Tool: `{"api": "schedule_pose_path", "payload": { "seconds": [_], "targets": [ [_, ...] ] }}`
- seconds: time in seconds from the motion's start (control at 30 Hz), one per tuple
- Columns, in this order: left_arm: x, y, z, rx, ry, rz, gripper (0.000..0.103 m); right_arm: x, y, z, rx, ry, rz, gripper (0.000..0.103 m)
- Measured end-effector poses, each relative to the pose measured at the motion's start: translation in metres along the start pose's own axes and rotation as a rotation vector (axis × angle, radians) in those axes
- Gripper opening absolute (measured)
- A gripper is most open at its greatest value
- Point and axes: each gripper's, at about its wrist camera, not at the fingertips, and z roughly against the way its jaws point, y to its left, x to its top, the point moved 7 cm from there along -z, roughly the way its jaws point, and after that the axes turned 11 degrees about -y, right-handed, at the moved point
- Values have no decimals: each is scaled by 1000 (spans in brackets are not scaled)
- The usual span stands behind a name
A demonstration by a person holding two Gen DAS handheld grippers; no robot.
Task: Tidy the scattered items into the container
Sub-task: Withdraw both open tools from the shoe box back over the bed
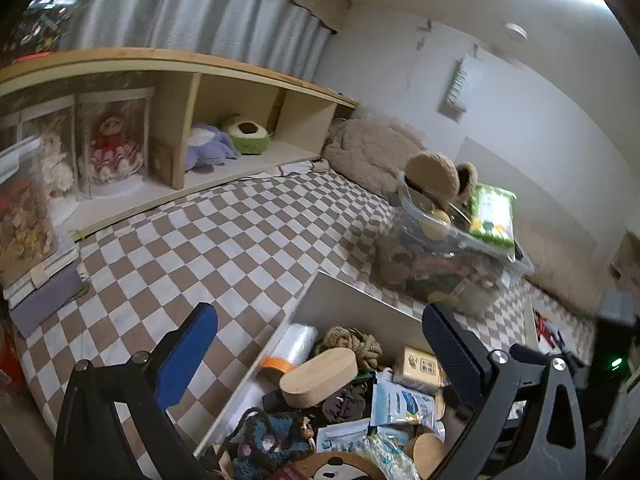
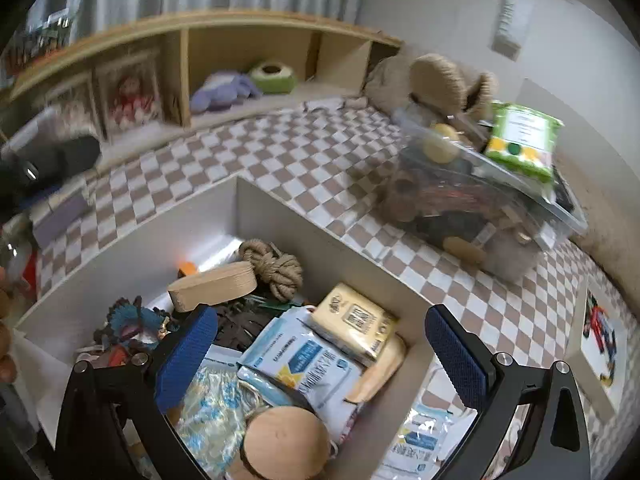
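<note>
On the bed's checkered cover, left wrist view: the left gripper hangs over the near-left corner of the white container, fingers wide apart, nothing between them. Inside the container: a wooden oval box, a knot of jute rope, a roll of clear plastic bags, a yellow tissue pack, blue-white wipe packets and a knitted dark toy. Beyond the container sits a clear plastic bin, full, with a green wipes pack on top.

Right wrist view: the right gripper hovers above the container, fingers spread, empty. Same contents visible: oval box, rope, tissue pack, wipe packet, plus a round wooden lid at the near edge. One wipe packet lies outside on the cover, just beside the container's right wall. The bin stands apart, farther right.
</note>
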Motion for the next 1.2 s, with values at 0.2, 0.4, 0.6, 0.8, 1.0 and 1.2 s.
{"api": "schedule_pose_path", "payload": {
  "seconds": [0.2, 0.4, 0.6, 0.8, 1.0, 1.2],
  "targets": [
    [-9, -25, 0, -33, 12, -75, 103, -2, -31, 30, -35, -74, -84, 103],
    [-20, -53, 2, -67, 25, -158, 103, -10, -56, 50, -74, -124, -114, 103],
    [-34, -75, 1, -95, 45, -227, 103, -24, -77, 64, -117, -136, -150, 103],
    [-45, -96, 2, -131, 57, -274, 103, -34, -93, 76, -133, -150, -185, 103],
    [-53, -113, 7, -168, 65, -305, 103, -42, -108, 89, -179, -159, -212, 103],
    [-58, -122, 8, -195, 75, -314, 103, -45, -120, 101, -201, -180, -246, 103]
  ]
}}
